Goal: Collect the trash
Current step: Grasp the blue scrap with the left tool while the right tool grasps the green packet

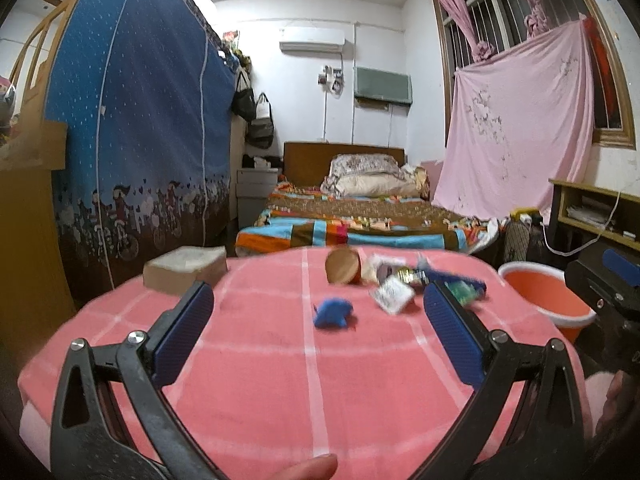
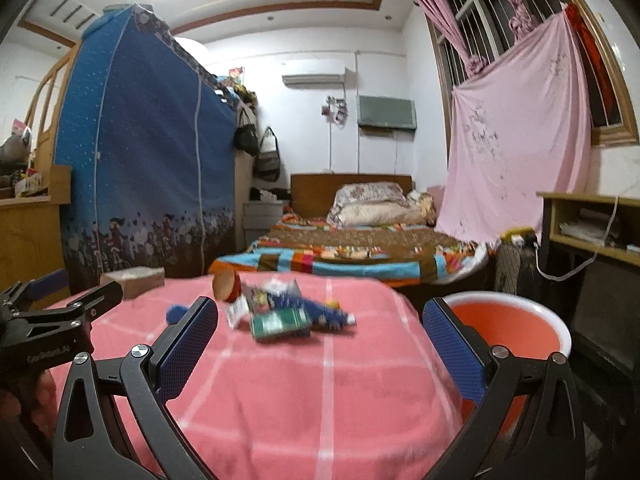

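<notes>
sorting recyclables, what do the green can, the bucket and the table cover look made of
Green can: likely metal, with a printed label and shiny rim, though blurred. Bucket: plastic, smooth orange inside with a white rim. Table cover: soft pink cloth, fuzzy like towelling, with white stripes.

Left claw [image 1: 318, 308] and right claw [image 2: 320, 318] both level, jaws spread wide, nothing between them.

1. A pink checked cloth [image 1: 260, 380] covers the table.
2. A cardboard box [image 1: 185, 273] sits at its far left corner.
3. Beyond stands a bed [image 1: 360, 224] with a patchwork quilt and stacked pillows [image 1: 366, 176].
4. A blue fabric wardrobe [image 1: 140, 128] rises on the left.
5. A pink sheet [image 1: 516, 120] hangs over the window.
6. An air conditioner [image 1: 312, 39] is mounted high on the far wall.
</notes>
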